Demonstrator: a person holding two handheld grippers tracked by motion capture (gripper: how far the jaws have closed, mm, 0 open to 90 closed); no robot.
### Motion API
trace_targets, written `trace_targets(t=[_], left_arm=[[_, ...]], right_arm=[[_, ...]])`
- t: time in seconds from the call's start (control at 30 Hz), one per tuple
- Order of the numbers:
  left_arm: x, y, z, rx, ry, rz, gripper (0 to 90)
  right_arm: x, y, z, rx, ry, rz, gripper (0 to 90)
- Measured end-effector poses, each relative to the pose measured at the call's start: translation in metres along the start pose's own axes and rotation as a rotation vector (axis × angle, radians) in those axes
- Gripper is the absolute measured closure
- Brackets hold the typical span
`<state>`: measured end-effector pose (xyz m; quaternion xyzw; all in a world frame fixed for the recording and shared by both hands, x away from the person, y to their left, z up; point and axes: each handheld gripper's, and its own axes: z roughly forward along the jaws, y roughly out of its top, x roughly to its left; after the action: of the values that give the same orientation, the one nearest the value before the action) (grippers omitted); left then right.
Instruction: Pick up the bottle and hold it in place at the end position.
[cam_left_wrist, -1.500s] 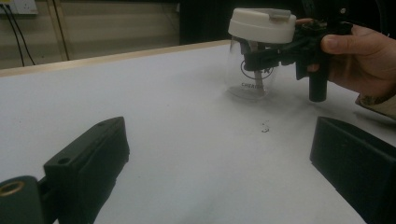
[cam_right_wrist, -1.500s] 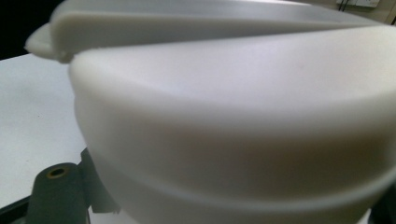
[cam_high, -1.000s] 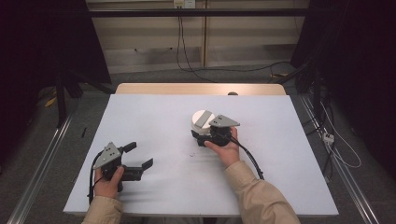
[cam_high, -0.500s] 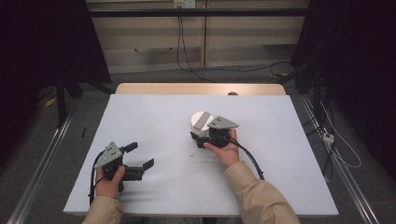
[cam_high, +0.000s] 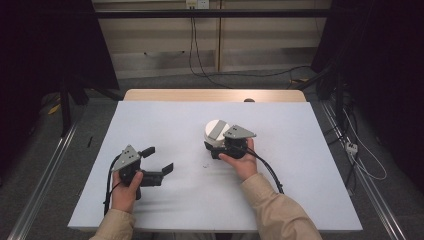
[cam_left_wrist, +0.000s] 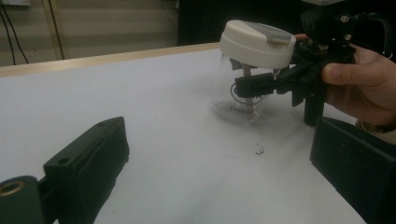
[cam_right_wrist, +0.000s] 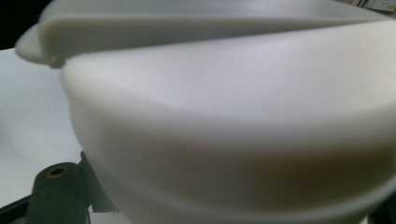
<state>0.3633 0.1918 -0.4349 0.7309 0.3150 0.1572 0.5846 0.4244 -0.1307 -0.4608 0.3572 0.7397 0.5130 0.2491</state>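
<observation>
A clear jar (cam_left_wrist: 243, 100) with a white lid (cam_high: 215, 129) stands a little right of the table's middle. My right gripper (cam_high: 212, 147) is shut on it, its black jaws clamped against the clear wall just under the lid (cam_left_wrist: 257, 44). In the right gripper view the lid (cam_right_wrist: 233, 116) looms very close. The jar looks slightly tilted. My left gripper (cam_high: 159, 159) hovers low over the table's front left, open, pointing right toward the jar with nothing between its jaws. In the left gripper view the left gripper (cam_left_wrist: 219, 168) frames the jar and the right gripper (cam_left_wrist: 245, 86).
The white table (cam_high: 300, 150) has a wooden strip along its far edge (cam_high: 215, 95). A tiny dark speck (cam_high: 205, 165) lies on the surface between the grippers. Cables trail from both grippers toward the front edge. Dark floor and metal rails flank the table.
My left gripper has shifted a little to the right, toward the jar. The right gripper and the jar have stayed where they were.
</observation>
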Motion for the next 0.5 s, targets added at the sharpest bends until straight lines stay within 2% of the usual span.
trace_targets(t=[0.5], left_arm=[[-0.007,0.008,0.012,-0.011,-0.029,-0.001,4.1]], right_arm=[[0.000,-0.001,0.001,-0.001,-0.003,0.005,18.6]])
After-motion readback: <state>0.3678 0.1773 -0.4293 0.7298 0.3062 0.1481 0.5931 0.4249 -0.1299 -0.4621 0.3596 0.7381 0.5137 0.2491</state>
